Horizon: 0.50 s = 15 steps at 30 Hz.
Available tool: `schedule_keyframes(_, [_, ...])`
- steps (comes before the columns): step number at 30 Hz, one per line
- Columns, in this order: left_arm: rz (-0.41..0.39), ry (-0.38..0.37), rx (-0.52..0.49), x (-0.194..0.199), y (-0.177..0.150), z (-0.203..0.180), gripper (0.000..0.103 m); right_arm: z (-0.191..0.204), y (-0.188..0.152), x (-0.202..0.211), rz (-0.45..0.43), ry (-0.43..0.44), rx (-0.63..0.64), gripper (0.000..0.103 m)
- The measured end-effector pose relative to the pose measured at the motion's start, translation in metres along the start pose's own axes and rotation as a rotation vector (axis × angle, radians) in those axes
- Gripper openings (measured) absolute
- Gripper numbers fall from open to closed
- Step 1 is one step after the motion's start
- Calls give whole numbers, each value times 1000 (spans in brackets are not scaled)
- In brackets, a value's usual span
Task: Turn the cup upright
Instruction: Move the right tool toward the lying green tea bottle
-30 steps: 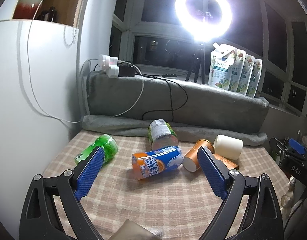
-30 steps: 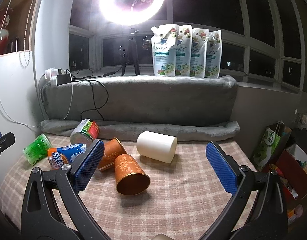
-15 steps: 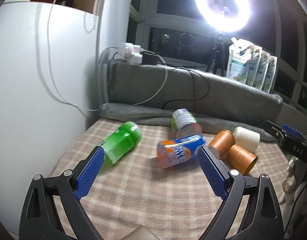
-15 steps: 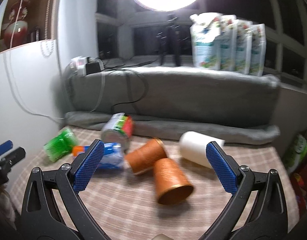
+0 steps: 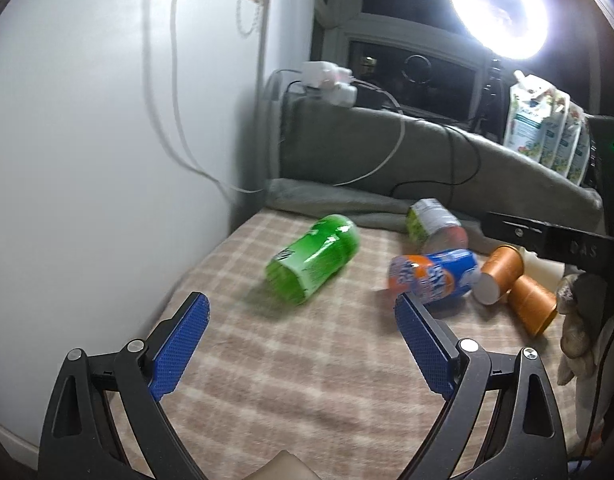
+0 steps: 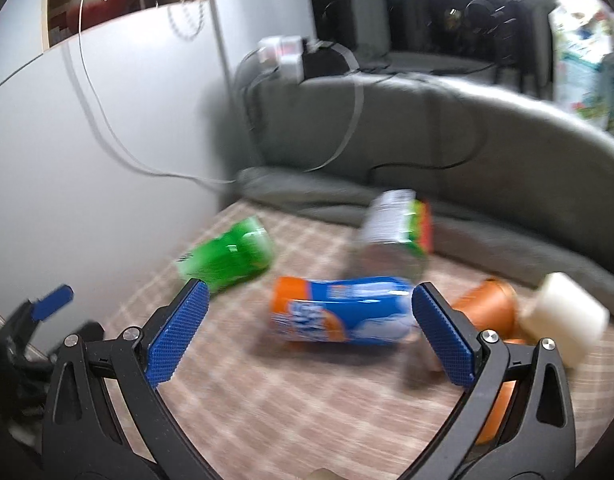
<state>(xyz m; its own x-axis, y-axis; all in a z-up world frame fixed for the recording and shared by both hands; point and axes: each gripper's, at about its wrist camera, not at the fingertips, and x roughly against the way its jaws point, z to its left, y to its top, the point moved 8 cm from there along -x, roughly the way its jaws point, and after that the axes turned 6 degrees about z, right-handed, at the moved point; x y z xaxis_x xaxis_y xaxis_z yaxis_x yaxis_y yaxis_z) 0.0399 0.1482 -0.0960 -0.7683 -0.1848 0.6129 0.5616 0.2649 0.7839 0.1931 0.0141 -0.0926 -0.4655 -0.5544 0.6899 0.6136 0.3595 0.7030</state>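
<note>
Over at the bench's [image 5: 307,380] left edge both tools [image 5: 301,344] [image 6: 309,334] swung, gaping wide, toward the toppled green plastic cup [image 5: 313,258].

Both wrist views look forward and down along open blue-padded fingers, the left wrist view from farther back, sharing the green cup [image 5: 313,258] [image 6: 227,254] and blue-orange cup [image 5: 435,276] [image 6: 343,314].

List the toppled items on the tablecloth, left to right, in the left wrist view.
green cup → blue-and-orange cup → orange cup with its white inside showing → second orange cup. The labelled can behind them overlaps, so it is left out.
</note>
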Motion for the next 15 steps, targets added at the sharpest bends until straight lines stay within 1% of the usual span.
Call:
schedule_keyframes(1, [1, 5, 8, 0, -1, 5, 94, 3, 1, -4, 12, 15, -4, 103])
schedule_keyframes(3, [1, 14, 19, 1, -3, 12, 94, 17, 6, -21, 61, 74, -25, 103])
schedule_keyframes(7, [3, 29, 36, 2, -7, 26, 94, 33, 12, -50, 136, 137, -63, 98])
schedule_keyframes(10, [10, 39, 51, 2, -10, 35, 94, 44, 16, -70, 183, 149, -64, 97])
schedule_keyframes(12, [15, 43, 66, 2, -12, 42, 94, 49, 16, -82, 225, 165, -94, 97])
schedule_keyframes(15, [18, 49, 79, 1, -14, 49, 94, 58, 19, -92, 262, 189, -125, 96])
